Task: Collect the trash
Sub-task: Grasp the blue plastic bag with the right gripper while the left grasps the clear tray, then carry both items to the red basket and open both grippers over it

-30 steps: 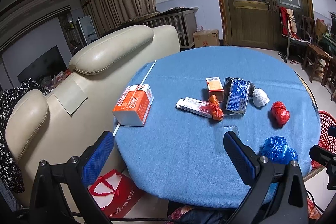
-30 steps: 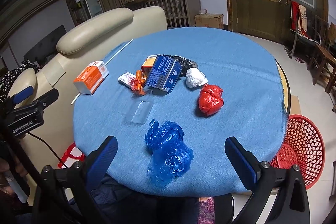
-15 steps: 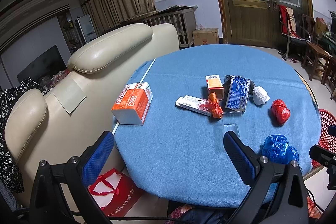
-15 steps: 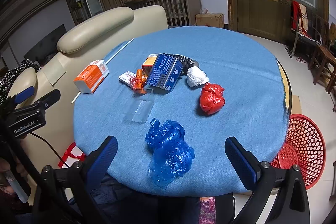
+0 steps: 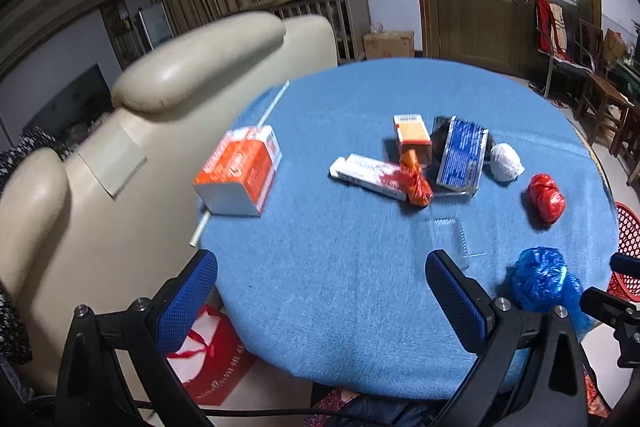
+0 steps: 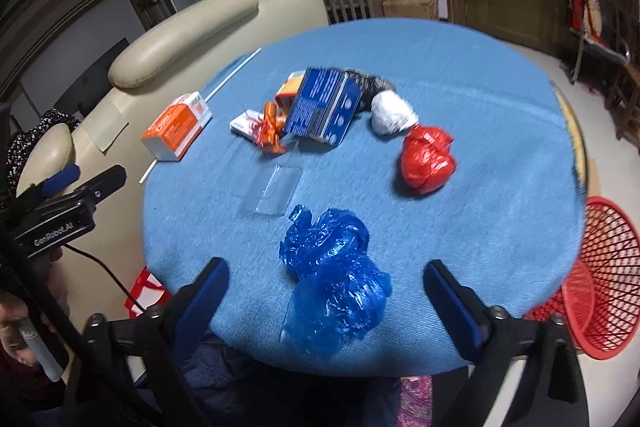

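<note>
Both grippers have dipped closer to the blue table (image 6: 460,75). The right gripper (image 6: 326,291), jaws closing but still apart, frames the crumpled blue plastic bag (image 6: 332,267), untouched. The left gripper (image 5: 320,291) stays spread, empty.

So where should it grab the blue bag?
Probably the blue bag around its bunched upper lump, coming from above with a finger on each side. It's soft and crumpled, lying loose near the table edge. The right gripper, jaws closing, already straddles it without touching.
</note>
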Demonstrator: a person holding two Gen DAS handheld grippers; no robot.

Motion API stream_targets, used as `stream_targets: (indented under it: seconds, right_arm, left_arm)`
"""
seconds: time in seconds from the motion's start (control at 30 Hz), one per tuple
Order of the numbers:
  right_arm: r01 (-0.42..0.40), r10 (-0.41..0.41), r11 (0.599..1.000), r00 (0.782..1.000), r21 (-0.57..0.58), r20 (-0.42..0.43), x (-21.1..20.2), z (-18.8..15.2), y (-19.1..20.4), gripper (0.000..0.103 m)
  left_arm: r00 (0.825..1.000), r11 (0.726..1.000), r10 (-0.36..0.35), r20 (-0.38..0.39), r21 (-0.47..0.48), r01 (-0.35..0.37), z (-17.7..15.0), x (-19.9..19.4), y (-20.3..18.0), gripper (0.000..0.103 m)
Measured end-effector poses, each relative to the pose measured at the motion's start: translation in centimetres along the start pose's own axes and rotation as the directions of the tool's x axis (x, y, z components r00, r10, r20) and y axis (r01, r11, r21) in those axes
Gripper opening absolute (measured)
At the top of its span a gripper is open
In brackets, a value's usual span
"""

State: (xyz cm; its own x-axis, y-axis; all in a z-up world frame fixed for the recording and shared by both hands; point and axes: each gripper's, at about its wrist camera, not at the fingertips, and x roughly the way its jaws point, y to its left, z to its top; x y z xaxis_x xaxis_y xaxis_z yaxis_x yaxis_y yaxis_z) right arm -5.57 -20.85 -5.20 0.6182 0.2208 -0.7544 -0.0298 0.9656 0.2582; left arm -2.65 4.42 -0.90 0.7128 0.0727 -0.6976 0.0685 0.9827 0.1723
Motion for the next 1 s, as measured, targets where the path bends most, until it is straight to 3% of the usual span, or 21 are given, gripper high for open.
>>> stream_targets:
  seconds: [0.2, 0.33, 0.43, 0.57, 0.77, 0.83, 0.93, 1.0]
  right_arm:
    - [-0.045, 0.045, 0.999, 0.996, 0.010, -0.073, 4.2, 0.5, -0.5, 0.074]
    - [-0.060, 0.063, 0.998, 0.987, 0.023, -0.148, 6.4, 0.6, -0.9, 0.058]
    - [-0.082, 0.084, 0.996, 0.987, 0.021, -0.135, 6.5, 0.5, -1.1, 0.050]
    - [-0.067, 0.074, 0.996, 0.989, 0.059, -0.125, 5.5, 0.3, -2.9, 0.047]
    - [-0.056, 0.063, 0.988, 0.997, 0.141, -0.053, 2.4, -0.1, -6.2, 0.047]
    - [-0.033, 0.036, 0.990, 0.999, 0.141, -0.021, 1.1, -0.2, -7.0, 0.047]
    - [-0.025, 0.022, 0.987, 1.000, 0.156, 0.021, -0.4, -0.6, -8.3, 0.047]
    - [-0.031, 0.023, 0.984, 0.999, 0.176, 0.045, -1.1, -0.8, -9.3, 0.047]
  left_arm:
    - [0.989, 0.993, -0.120, -0.088, 0.010, 0.122, 0.6, 4.0, -0.9, 0.103]
    - [0.964, 0.976, -0.211, -0.160, 0.023, 0.217, 1.4, 6.9, -2.5, 0.103]
    - [0.944, 0.964, -0.255, -0.208, 0.017, 0.264, 2.0, 8.5, -3.9, 0.103]
    - [0.924, 0.947, -0.303, -0.235, 0.034, 0.319, 2.8, 8.9, -6.7, 0.103]
    - [0.924, 0.949, -0.266, -0.275, 0.094, 0.302, 3.1, 10.6, -11.1, 0.102]
    - [0.918, 0.950, -0.262, -0.297, 0.086, 0.299, 2.8, 11.3, -11.5, 0.090]
    - [0.900, 0.948, -0.282, -0.334, 0.049, 0.315, 2.4, 12.5, -11.6, 0.056]
    - [0.906, 0.948, -0.291, -0.308, 0.034, 0.317, 2.3, 12.3, -11.5, 0.055]
